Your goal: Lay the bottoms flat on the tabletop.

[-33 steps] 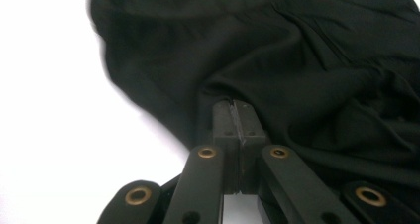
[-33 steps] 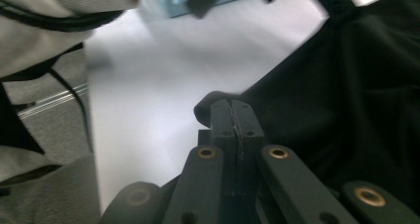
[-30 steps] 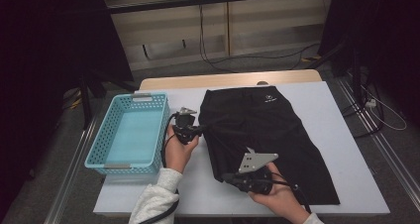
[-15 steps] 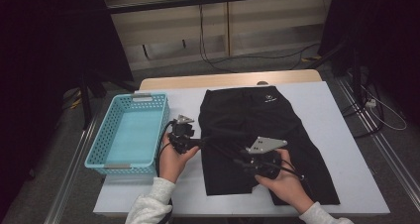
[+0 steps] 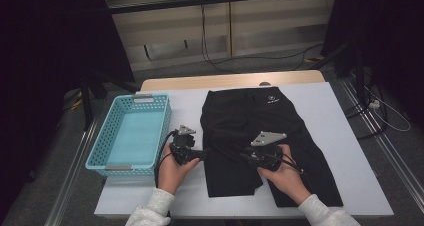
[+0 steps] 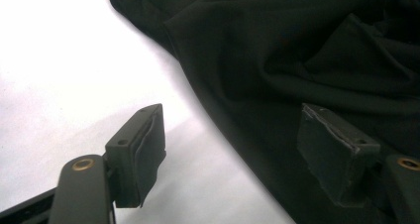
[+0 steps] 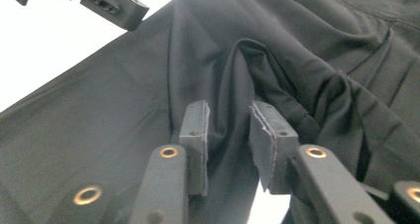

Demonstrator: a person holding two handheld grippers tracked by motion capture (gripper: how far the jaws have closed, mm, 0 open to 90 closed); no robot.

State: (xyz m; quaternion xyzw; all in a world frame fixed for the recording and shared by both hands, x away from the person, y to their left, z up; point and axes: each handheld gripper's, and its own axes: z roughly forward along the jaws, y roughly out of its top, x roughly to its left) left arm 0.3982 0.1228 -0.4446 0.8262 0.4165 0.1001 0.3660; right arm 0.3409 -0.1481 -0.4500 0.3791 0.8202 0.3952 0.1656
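Note:
Black shorts lie spread on the white table, waistband at the far side. My left gripper is at the shorts' left edge, held low. In the left gripper view it is open and has just been opening, one jaw over bare table, the other over the black fabric. My right gripper is over the middle of the shorts. Its jaws have just been closing around a raised fold of fabric, and the pads still stand apart.
A light blue plastic basket stands at the table's left, close behind the left hand. The left gripper's jaw shows at the top left of the right gripper view. Bare white table lies right of the shorts.
The left hand has come toward the front along the shorts' left edge. The right hand has moved from the front hem away from the person, onto the middle of the shorts.

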